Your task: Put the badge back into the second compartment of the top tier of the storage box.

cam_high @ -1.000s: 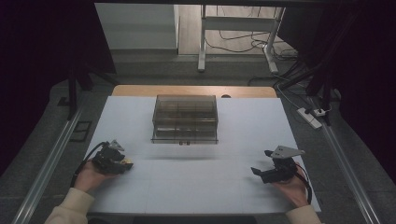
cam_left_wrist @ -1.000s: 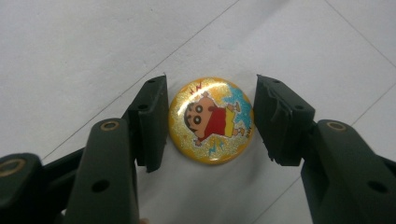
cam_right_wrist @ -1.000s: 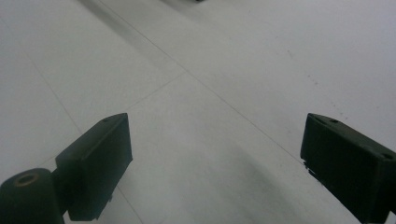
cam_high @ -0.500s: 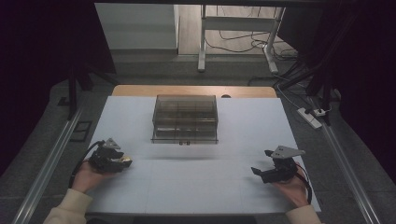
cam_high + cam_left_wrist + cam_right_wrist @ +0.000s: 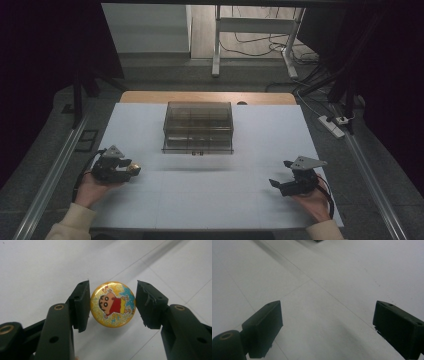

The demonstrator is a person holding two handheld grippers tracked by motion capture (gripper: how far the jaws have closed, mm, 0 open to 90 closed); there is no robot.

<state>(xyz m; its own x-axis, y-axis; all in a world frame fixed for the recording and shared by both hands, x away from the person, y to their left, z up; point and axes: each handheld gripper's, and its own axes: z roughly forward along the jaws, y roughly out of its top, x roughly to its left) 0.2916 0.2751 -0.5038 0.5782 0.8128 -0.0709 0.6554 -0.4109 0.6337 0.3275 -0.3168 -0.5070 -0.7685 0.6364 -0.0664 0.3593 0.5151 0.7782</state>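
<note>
- Badge (image 5: 113, 304): round, yellow and glittery, with a cartoon child in a red shirt; it sits between the jaws of the left gripper (image 5: 112, 305), face turned to that gripper's camera; the left jaw pad touches its rim, while a thin gap seems to show at the right pad, so I cannot tell whether the grip is firm or only closing.
- Left gripper (image 5: 131, 169) in the high view: held low over the near-left part of the white tabletop (image 5: 250, 200), the badge (image 5: 133, 168) a small gold spot at its tip, pointing right.
- Right gripper (image 5: 281, 181): over the near-right tabletop, jaws spread wide with nothing between them; its own view shows bare tabletop between the two pads.
- Clear compartment box (image 5: 198, 127): at the middle of the tabletop on the far side, well apart from both grippers.
- Key relation, as a judgement: the box lies forward and to the right of the left gripper, forward and to the left of the right one; the badge-holding left hand looks the likelier to travel there.
</note>
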